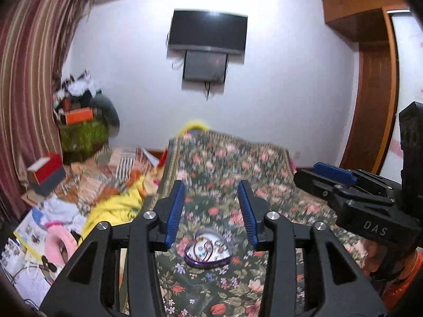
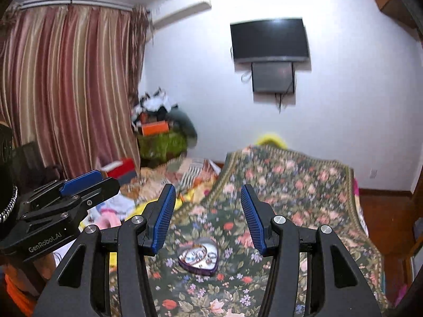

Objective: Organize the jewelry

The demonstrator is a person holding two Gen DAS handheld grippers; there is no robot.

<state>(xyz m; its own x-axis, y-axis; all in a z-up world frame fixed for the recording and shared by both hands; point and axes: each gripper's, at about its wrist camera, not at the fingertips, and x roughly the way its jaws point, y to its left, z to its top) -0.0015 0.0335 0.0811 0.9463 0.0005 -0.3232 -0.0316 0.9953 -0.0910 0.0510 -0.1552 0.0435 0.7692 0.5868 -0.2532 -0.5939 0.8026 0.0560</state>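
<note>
I'm holding my left gripper (image 1: 211, 212) spread and empty, my right gripper (image 2: 208, 218) spread and empty too, both hovering above the bed. The heart-shaped tin (image 1: 208, 251) is lying below and just ahead of both, about equally near, its point aimed toward my right. It's shallow purple metal, holding a tangle of rings and wire bangles, resting on the soft floral bedspread (image 1: 224, 163).
</note>
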